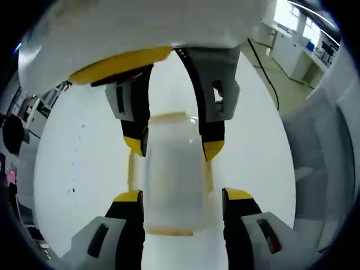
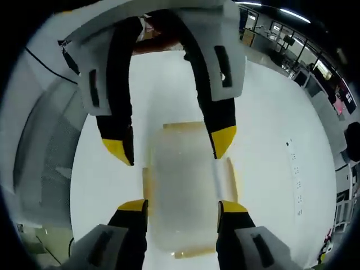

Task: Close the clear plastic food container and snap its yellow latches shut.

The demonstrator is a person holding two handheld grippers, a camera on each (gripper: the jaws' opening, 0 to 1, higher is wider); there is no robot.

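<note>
In the left gripper view the left claw (image 1: 183, 195) rises from the bottom edge with its yellow-tipped jaws spread, facing the right claw (image 1: 174, 147) that reaches down from the top, also spread, while the right gripper view shows the mirrored pose, right claw (image 2: 183, 207) below, left claw (image 2: 171, 143) above.

Both views look steeply down from close above the white table (image 1: 84, 169), facing each other from opposite ends of the clear plastic food container with yellow latches (image 1: 171, 180) (image 2: 185, 180), each catching the other's yellow-tipped tongs (image 1: 174, 147) (image 2: 169, 151) up top.
</note>
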